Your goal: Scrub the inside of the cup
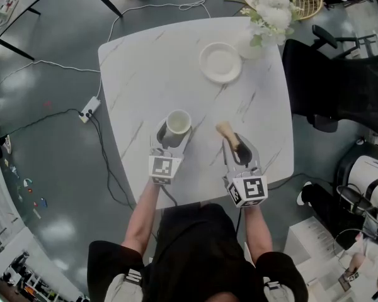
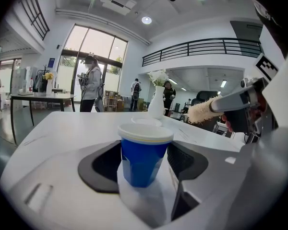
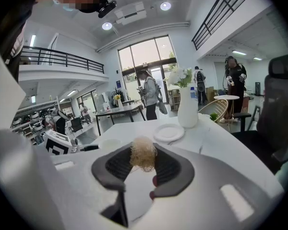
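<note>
On the white marble table (image 1: 145,74) my left gripper (image 1: 174,136) is shut on a blue paper cup (image 1: 178,122) with a white rim and white inside. In the left gripper view the cup (image 2: 141,169) is upright between the dark pads (image 2: 103,164) of the left gripper (image 2: 144,152). My right gripper (image 1: 238,148) is shut on a brush with a tan bristle head (image 1: 225,130), which points away from me to the right of the cup. The bristles (image 3: 143,155) stick up between the right gripper's (image 3: 143,171) jaws. The brush (image 2: 204,111) also shows at the right of the left gripper view.
A white plate (image 1: 220,62) lies at the far side of the table, beside a white vase of white flowers (image 1: 264,17). A black chair (image 1: 340,87) stands to the right of the table. A power strip (image 1: 88,110) and cables lie on the floor at the left.
</note>
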